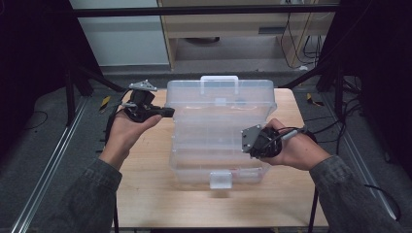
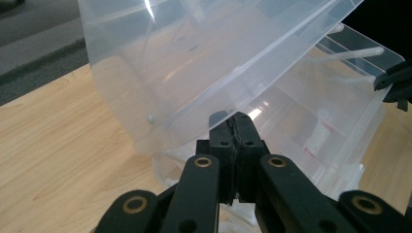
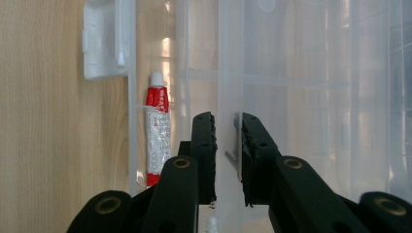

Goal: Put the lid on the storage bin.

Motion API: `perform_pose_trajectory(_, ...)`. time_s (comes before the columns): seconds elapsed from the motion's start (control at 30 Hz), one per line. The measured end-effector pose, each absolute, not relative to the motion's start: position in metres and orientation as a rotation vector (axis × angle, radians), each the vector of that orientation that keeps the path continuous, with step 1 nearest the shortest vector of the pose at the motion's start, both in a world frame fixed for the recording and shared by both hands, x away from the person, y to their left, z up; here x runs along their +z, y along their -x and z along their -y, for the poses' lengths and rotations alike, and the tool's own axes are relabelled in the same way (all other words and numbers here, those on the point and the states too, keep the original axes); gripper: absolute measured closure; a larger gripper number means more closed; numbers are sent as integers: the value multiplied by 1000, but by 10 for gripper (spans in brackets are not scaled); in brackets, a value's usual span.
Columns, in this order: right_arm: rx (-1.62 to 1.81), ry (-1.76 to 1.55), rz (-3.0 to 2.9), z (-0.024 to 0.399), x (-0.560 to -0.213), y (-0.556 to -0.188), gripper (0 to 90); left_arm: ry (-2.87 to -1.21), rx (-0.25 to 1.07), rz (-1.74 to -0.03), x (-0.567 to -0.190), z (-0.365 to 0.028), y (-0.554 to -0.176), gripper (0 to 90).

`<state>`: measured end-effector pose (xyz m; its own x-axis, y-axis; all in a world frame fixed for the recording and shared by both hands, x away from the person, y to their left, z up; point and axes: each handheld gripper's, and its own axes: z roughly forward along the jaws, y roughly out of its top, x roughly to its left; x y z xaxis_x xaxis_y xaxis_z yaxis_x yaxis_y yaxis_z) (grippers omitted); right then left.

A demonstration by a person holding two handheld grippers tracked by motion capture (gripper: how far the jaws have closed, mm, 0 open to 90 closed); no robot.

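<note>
Item: clear plastic box point(image 1: 218, 136), several hinged tiers, standing mid-table point(image 1: 145, 194) with its white latch point(image 1: 220, 179) toward the person.

Progress, judged: opening appears partly done. The top tier point(image 2: 194, 63) is tilted up above the lower trays point(image 2: 311, 131), not yet folded fully back; the lower trays remain to be spread.

Left gripper point(image 2: 236, 127): at the box's left edge, jaws pressed together, possibly pinching the lifted tier's rim.

Right gripper point(image 3: 228, 145): at the box's right side, jaws slightly apart, straddling a thin clear wall; grip uncertain.

Contents: red-and-white tube point(image 3: 157, 136) in the compartment beside the latch.
</note>
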<state>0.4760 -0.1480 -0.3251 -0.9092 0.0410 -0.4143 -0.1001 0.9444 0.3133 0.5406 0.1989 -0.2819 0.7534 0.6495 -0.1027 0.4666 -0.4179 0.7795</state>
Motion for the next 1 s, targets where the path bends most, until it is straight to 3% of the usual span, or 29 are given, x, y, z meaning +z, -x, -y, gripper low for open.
perform_pose_trajectory(0.1,484,16,-2672,150,-326,-474,716,-2066,263,-832,-286,-202,-535,885)
perform_pose_trajectory(0.37,659,-149,-2598,171,-322,-462,456,-2075,235,-816,-299,-204,-523,889)
perform_pose_trajectory(0.57,707,-239,-2542,194,-325,-448,336,-2095,225,-805,-304,-204,-514,891)
perform_pose_trajectory(1.0,697,-444,-2518,244,-341,-434,265,-2157,233,-756,-322,-201,-493,895)
